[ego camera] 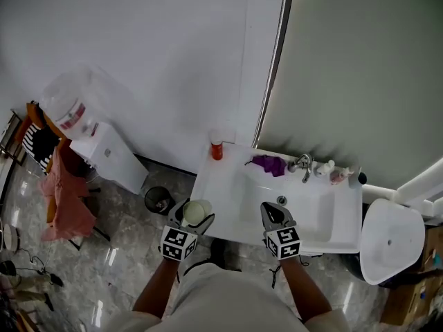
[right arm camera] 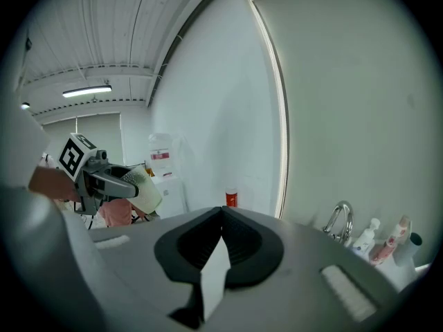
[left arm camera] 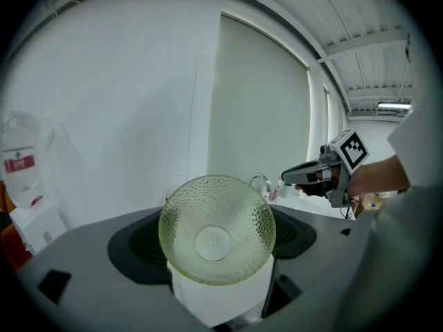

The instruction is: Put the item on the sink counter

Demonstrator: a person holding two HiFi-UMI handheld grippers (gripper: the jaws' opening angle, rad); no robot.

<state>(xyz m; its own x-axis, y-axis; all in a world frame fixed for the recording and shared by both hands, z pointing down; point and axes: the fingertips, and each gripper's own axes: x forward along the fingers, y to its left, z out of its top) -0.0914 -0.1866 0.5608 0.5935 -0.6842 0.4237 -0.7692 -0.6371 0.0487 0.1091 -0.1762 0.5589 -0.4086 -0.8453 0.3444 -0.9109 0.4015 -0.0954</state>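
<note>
at the lower middle of the head view, the left gripper (ego camera: 196,217) holds a green glass bowl (ego camera: 195,211), with its jaws closed on the rim. the bowl hangs about at the front left corner of the white table (ego camera: 216,180), not yet resting on it. the free flat part of the table lies just ahead of the bowl, toward the top of the frame, between this corner and a red bottle (ego camera: 217,149). the sink (ego camera: 304,198) is to the right of it. the right gripper (ego camera: 274,214) has its jaws together on nothing, above the front edge of the sink. i judge the left one needs only a short move forward and down.
</note>
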